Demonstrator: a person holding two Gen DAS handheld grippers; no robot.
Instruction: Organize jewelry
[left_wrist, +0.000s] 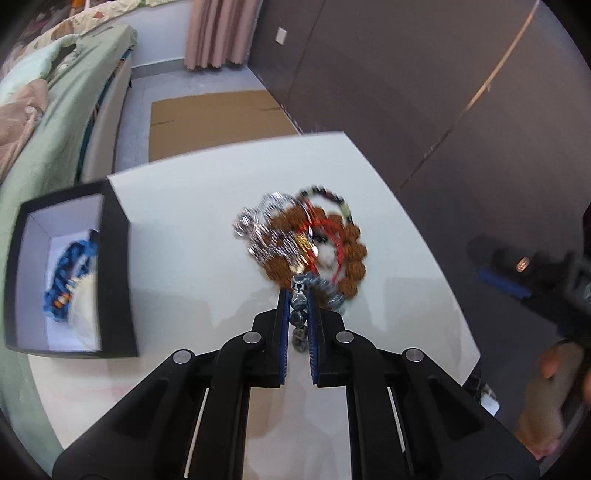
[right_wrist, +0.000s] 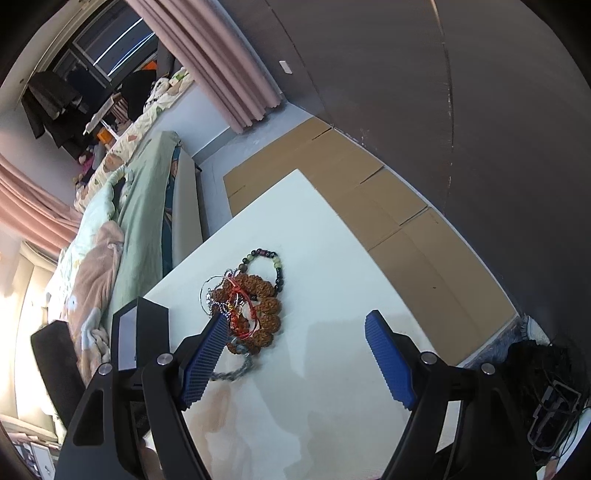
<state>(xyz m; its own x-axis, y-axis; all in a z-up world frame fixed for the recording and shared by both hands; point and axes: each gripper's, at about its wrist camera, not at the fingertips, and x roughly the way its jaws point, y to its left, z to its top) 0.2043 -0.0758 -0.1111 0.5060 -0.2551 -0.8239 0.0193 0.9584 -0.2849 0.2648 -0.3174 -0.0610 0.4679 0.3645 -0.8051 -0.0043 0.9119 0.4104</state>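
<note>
My left gripper (left_wrist: 298, 295) is shut on a grey-blue bead bracelet (left_wrist: 327, 288) at the near edge of a jewelry pile on the white table (left_wrist: 184, 229). The pile holds a brown seed-bead bracelet (left_wrist: 352, 254), silver chains (left_wrist: 262, 221), a red cord (left_wrist: 327, 230) and a dark bead bracelet (left_wrist: 328, 194). In the right wrist view my right gripper (right_wrist: 297, 317) hangs open above the table, just right of the same pile (right_wrist: 266, 310), nothing between its fingers. The grey-blue bracelet (right_wrist: 236, 371) trails toward the lower left there.
A black box with a white inside (left_wrist: 110, 258) stands at the table's left edge and holds a blue bracelet (left_wrist: 68, 266). A bed (right_wrist: 140, 221) runs along the left. Flat cardboard (right_wrist: 369, 206) lies on the floor beyond the table. A dark wall stands to the right.
</note>
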